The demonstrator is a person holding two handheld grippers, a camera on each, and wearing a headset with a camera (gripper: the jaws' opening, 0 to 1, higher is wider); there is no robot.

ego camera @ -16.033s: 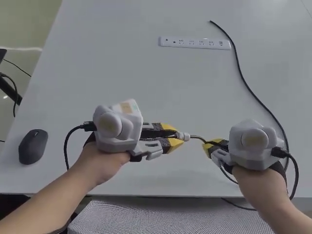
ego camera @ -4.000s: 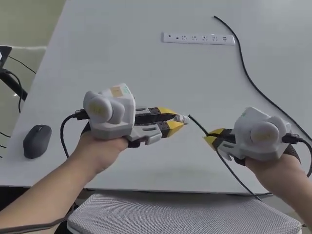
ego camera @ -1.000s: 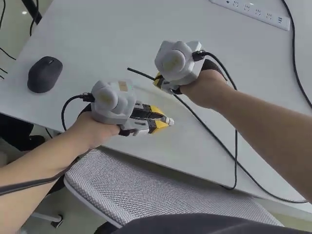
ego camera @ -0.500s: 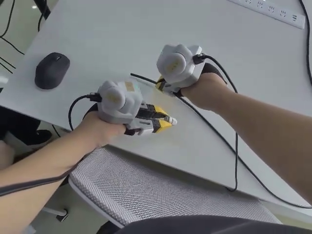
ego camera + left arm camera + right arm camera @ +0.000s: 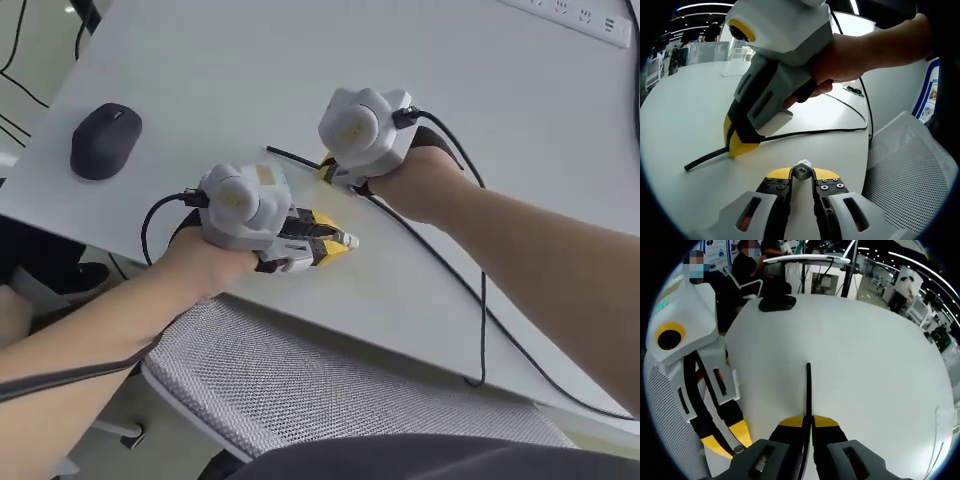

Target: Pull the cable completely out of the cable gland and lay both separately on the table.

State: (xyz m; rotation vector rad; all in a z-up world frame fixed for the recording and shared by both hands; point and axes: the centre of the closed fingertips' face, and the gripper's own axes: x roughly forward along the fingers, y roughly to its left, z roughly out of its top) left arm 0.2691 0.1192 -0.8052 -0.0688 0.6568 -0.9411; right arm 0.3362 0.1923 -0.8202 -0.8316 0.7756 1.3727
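Now my left gripper [image 5: 338,243], pointing right, clamps the cable gland [image 5: 801,169] over the table's [image 5: 200,60] near edge. My right gripper [image 5: 325,173], pointing left farther in, pinches the cable [image 5: 808,385] down on the table.

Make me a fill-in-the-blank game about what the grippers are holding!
1. The left gripper is shut on the small grey ___.
2. The right gripper is shut on the black ___.
3. Apart from both grippers, a dark computer ___ lies on the table.

Missing words: gland, cable, mouse.
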